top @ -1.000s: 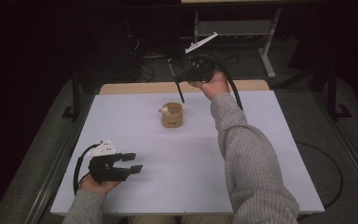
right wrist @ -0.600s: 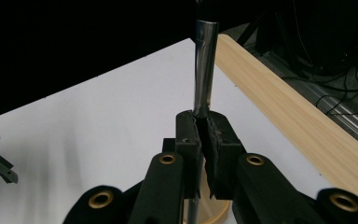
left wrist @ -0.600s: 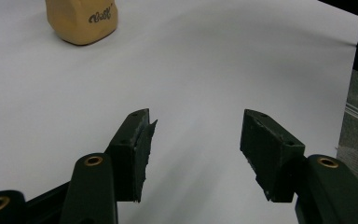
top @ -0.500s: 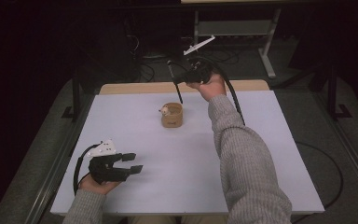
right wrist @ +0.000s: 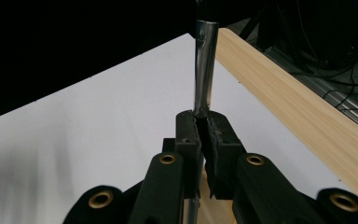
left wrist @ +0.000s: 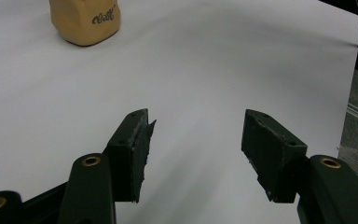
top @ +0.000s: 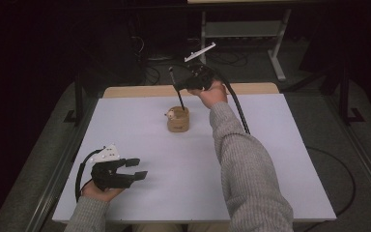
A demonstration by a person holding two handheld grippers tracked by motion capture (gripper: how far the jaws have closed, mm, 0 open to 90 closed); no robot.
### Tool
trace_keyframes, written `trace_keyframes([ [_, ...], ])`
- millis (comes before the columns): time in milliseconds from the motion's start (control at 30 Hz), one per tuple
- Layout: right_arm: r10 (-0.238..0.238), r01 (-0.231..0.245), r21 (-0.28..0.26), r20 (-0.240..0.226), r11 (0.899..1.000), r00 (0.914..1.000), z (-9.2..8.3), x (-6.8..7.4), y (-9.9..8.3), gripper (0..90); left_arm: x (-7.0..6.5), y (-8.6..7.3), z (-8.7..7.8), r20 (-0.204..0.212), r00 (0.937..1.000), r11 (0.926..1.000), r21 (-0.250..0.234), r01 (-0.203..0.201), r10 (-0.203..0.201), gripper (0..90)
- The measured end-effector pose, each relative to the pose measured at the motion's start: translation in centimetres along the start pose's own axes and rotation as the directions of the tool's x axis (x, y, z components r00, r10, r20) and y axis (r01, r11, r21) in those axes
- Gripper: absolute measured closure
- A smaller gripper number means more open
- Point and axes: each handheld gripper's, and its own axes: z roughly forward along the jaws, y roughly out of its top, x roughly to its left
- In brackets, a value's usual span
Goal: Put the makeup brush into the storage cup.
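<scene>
Tan holder (top: 178,121) upright at centre of high view, on white table (top: 280,159). Right gripper (top: 179,89) above it, upper centre, jaws clamped on slim dark rod (top: 176,87), whose lower end dips into holder. Left gripper (top: 134,169) at lower left, resting low over table, jaws apart, nothing between; holder well apart from it.

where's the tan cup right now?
In the high view, the small tan wooden cup stands on the white table near its far edge, centre-left, under the right gripper, whose thin dark utensil reaches into it.
</scene>
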Motion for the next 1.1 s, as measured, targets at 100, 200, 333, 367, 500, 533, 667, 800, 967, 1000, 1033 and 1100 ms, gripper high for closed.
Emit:
trace_keyframes([
  [100,0.0,0.0,0.006,0.004,1.0,1.0,0.4,-0.1,-0.2,83.6,0.0,0.0,0.0,-0.001,1.0,1.0,0.001,0.0,0.0,40.8],
  [200,0.007,-0.007,0.007,0.003,1.0,1.0,0.8,-0.2,-0.2,83.5,0.0,0.0,-0.1,-0.001,1.0,1.0,-0.002,0.002,-0.002,40.5],
  [333,0.007,-0.007,0.003,0.002,1.0,1.0,1.3,-0.1,-0.3,83.5,0.0,0.0,-0.1,-0.006,1.0,1.0,-0.001,0.003,-0.003,39.8],
  [367,0.008,-0.008,0.001,-0.001,1.0,1.0,1.4,-0.1,-0.3,83.5,0.0,0.0,-0.1,-0.007,1.0,1.0,0.0,0.001,-0.001,39.5],
  [500,0.013,-0.013,0.004,-0.001,1.0,0.9999,1.7,-0.2,-0.5,83.5,0.0,0.0,-0.1,-0.007,1.0,1.0,0.0,0.0,0.0,39.2],
  [533,0.012,-0.012,0.003,-0.002,1.0,0.9999,1.8,-0.2,-0.5,83.5,0.0,0.0,-0.2,-0.007,1.0,1.0,0.001,-0.001,0.001,39.1],
  [667,0.013,-0.013,0.002,0.001,1.0,0.9999,1.9,-0.2,-0.6,83.5,-0.1,0.0,-0.1,-0.006,1.0,1.0,-0.001,-0.001,0.001,38.7],
  [800,0.017,-0.017,0.005,0.0,1.0,0.9999,2.2,-0.2,-0.7,83.5,-0.1,0.1,-0.1,-0.007,1.0,1.0,0.0,-0.004,0.004,38.6],
  [967,0.018,-0.018,0.004,0.001,1.0,0.9998,2.5,-0.2,-0.9,83.5,0.0,0.0,-0.1,-0.006,1.0,1.0,-0.001,-0.001,0.001,38.5],
  [1000,0.02,-0.02,0.004,0.001,1.0,0.9998,2.6,-0.2,-1.0,83.5,0.0,0.0,-0.1,-0.005,1.0,1.0,-0.002,-0.001,0.001,38.5],
  [1033,0.023,-0.023,0.005,0.003,1.0,0.9997,2.6,-0.2,-1.0,83.5,0.0,0.1,-0.1,-0.005,1.0,1.0,-0.001,-0.003,0.002,38.4],
  [1100,0.026,-0.026,0.004,0.003,1.0,0.9997,2.7,-0.2,-1.2,83.5,0.0,0.1,-0.1,-0.005,1.0,1.0,-0.002,-0.003,0.003,38.4],
])
